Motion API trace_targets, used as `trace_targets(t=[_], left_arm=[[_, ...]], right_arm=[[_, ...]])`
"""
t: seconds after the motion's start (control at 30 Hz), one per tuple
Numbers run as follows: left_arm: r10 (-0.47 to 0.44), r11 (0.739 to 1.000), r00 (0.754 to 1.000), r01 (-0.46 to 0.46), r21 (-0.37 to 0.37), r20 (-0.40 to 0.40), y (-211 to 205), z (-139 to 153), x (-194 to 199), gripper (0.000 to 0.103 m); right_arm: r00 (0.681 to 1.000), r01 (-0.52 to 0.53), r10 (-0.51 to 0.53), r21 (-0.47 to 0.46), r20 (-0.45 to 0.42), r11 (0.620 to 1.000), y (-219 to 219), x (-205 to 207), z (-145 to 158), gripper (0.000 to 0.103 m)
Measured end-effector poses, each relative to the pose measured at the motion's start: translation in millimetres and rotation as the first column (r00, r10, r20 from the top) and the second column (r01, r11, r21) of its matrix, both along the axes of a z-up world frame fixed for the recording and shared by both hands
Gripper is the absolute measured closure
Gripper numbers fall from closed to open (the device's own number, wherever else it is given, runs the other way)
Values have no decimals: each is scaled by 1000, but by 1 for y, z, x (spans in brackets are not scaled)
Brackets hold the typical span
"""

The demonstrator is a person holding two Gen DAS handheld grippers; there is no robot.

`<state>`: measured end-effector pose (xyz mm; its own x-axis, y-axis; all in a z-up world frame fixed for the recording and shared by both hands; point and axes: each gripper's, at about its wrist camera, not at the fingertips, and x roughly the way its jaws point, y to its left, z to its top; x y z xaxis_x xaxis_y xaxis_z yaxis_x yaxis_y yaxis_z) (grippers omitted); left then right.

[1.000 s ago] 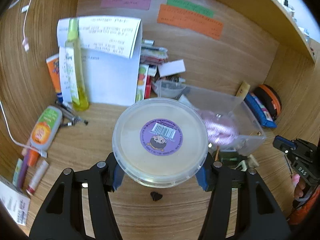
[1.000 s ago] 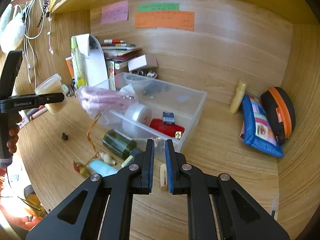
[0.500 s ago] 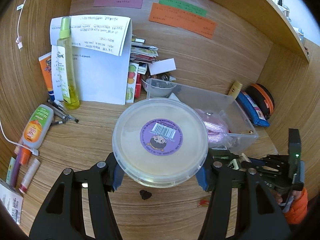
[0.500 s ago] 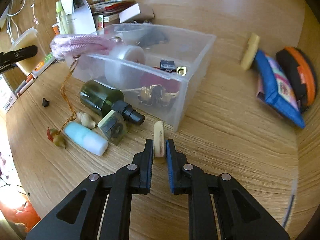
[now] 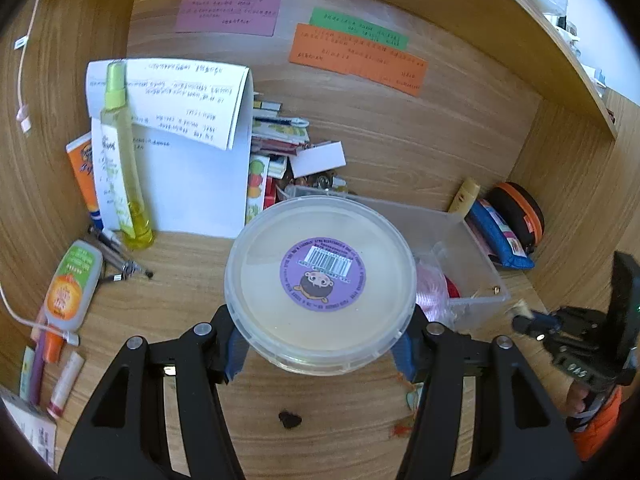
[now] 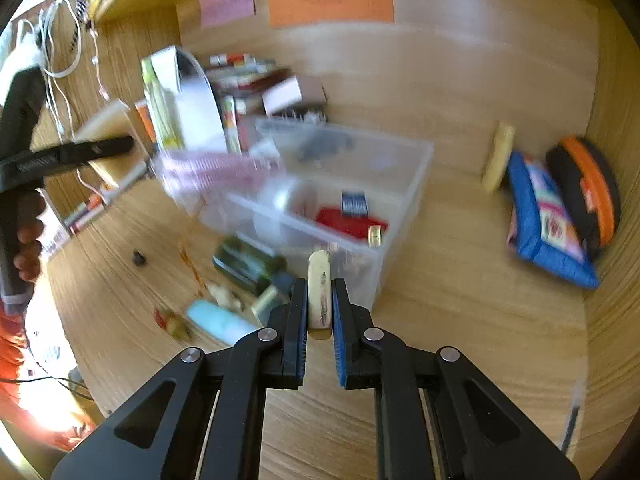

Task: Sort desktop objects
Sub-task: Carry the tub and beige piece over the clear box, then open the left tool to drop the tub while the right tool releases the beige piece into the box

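Observation:
My left gripper [image 5: 320, 344] is shut on a round translucent tub [image 5: 320, 284] with a purple barcode sticker, held above the wooden desk; the same tub [image 6: 106, 124] appears at the left of the right wrist view. My right gripper [image 6: 319, 300] is shut on a small cream stick-shaped piece [image 6: 319, 284], lifted off the desk in front of the clear plastic bin [image 6: 404, 204]. That bin [image 5: 476, 264] holds a red item [image 6: 348, 222], a pink cord bundle [image 6: 216, 170] and small bits. In the left wrist view the right gripper [image 5: 520, 322] shows at the right edge.
A dark green bottle [image 6: 248, 264], a pale blue tube [image 6: 220, 320] and beads lie left of the bin. A blue pouch [image 6: 548, 228] and orange-black case [image 6: 588, 192] rest at the right wall. Papers, a yellow bottle [image 5: 122, 160] and tubes [image 5: 70, 288] crowd the back left.
My right gripper dipped to the cream piece on the desk, closed on it and has lifted it up. The left gripper keeps holding the tub nearly still.

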<state>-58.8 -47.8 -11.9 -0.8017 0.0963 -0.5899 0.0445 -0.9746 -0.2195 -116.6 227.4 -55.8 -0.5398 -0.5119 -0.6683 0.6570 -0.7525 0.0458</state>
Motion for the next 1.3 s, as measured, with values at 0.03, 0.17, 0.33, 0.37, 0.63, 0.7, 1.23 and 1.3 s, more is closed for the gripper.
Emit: trace_targets(t=[0.03, 0.17, 0.33, 0.37, 0.63, 0.7, 1.23, 1.3], left_arm=[[0, 1000, 1000, 0, -1, 0, 0, 1, -3, 45], [-13, 1000, 1000, 13, -2, 1, -1, 3, -16, 45], [-19, 1000, 1000, 19, -21, 3, 0, 4, -33, 45], [-24, 999, 1000, 24, -21, 3, 0, 5, -37, 45], [-72, 997, 997, 72, -3, 22, -6, -2, -71, 45], [-81, 997, 996, 82, -9, 37, -6, -6, -82, 45], [-149, 989, 982, 150, -1, 119, 6, -38, -138, 45], [-149, 988, 980, 151, -5, 130, 6, -40, -140, 45]], right_arm=[[1000, -2, 2, -10, -9, 1000, 0, 0, 5, 93], [998, -3, 2, -14, -62, 1000, -12, -8, 23, 93], [998, 5, -7, -26, -68, 1000, -25, -29, 34, 93], [998, 0, -2, -28, -62, 1000, -30, -34, 34, 93], [1000, -2, 2, -8, -30, 1000, -55, -63, 25, 93], [1000, 2, -2, 8, -30, 1000, -61, -72, 20, 93], [997, 34, -37, 50, 61, 998, -87, -130, -1, 93], [998, 42, -45, 58, 50, 997, -92, -131, -6, 93]])
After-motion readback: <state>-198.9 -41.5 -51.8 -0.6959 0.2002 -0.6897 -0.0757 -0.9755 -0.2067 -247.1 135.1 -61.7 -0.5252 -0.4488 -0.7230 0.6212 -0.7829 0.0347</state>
